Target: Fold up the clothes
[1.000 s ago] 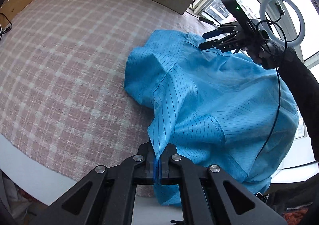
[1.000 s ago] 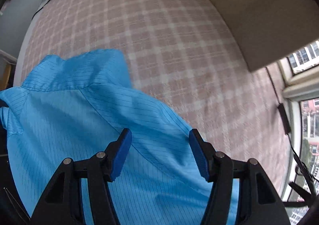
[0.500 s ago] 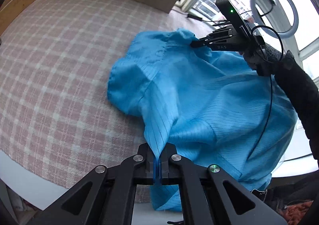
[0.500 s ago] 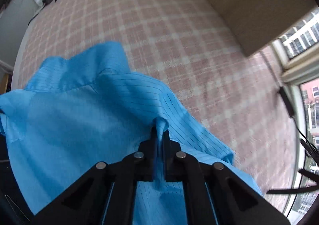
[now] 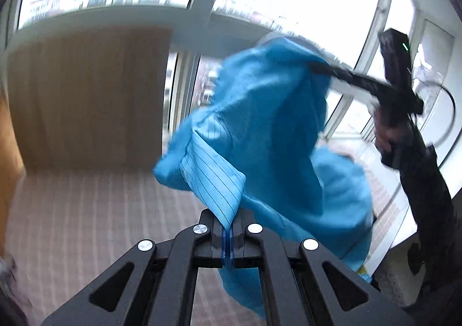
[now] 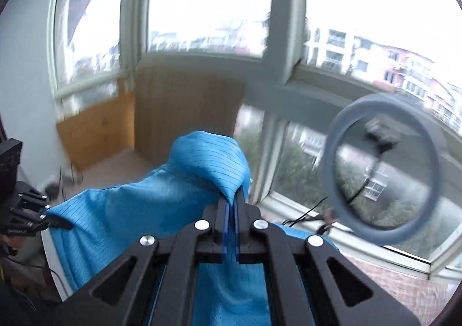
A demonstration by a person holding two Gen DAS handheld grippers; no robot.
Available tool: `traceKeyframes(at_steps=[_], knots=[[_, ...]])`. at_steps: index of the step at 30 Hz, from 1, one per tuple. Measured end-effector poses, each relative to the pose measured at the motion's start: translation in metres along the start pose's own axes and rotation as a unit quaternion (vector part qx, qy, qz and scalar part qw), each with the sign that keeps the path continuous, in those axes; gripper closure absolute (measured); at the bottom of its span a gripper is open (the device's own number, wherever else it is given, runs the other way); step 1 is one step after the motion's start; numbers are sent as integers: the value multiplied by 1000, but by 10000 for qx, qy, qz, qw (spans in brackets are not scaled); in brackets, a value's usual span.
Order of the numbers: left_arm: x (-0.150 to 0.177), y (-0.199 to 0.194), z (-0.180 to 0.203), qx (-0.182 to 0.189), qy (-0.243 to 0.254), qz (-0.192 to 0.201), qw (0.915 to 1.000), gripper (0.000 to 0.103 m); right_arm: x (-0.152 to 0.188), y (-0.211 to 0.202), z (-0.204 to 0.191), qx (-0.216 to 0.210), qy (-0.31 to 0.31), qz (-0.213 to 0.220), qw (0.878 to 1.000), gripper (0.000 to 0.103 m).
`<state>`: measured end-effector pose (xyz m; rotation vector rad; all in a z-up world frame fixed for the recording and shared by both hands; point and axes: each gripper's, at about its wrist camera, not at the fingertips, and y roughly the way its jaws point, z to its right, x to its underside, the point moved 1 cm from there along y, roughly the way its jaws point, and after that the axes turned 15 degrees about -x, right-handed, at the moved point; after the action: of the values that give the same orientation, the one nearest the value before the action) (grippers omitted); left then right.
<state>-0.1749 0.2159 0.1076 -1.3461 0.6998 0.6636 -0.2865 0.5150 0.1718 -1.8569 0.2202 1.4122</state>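
Observation:
A bright blue pinstriped garment (image 5: 268, 135) hangs in the air between both grippers, lifted off the pink checked bed (image 5: 86, 210). My left gripper (image 5: 229, 227) is shut on a fold of its edge at the bottom of the left wrist view. The right gripper (image 5: 314, 66) shows there at the upper right, pinching the cloth's top, held by a hand in a dark sleeve (image 5: 427, 181). In the right wrist view my right gripper (image 6: 231, 207) is shut on a bunched ridge of the garment (image 6: 161, 210), and the left gripper (image 6: 59, 223) holds its far left corner.
Large windows (image 6: 208, 2) fill the background. A wooden headboard panel (image 5: 86, 95) stands behind the bed. A ring light (image 6: 384, 173) on a stand sits to the right by the window, with a cable (image 6: 306, 213) on the sill.
Both grippers have swung upward, lifting the garment off the bed into the air. The right gripper went from open a second ago to shut on the cloth.

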Motion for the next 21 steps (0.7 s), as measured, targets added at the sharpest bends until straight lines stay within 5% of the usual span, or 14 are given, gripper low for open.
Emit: traceKeyframes(at_steps=[6, 14, 17, 21], knots=[[-130, -115, -11, -332, 370, 1285, 9905, 103, -87, -126, -55, 989, -225, 996, 9898, 101], [-185, -261, -44, -949, 603, 2456, 9628, 103, -154, -224, -160, 1349, -644, 1880, 9707, 101], [-181, -285, -59, -1179, 838, 2481, 9579, 103, -133, -189, -168, 1130, -415, 1632, 9792, 101], [-148, -278, -71, -1337, 1132, 2114, 9616, 103, -101, -133, -175, 800, -38, 1225, 9892, 101]])
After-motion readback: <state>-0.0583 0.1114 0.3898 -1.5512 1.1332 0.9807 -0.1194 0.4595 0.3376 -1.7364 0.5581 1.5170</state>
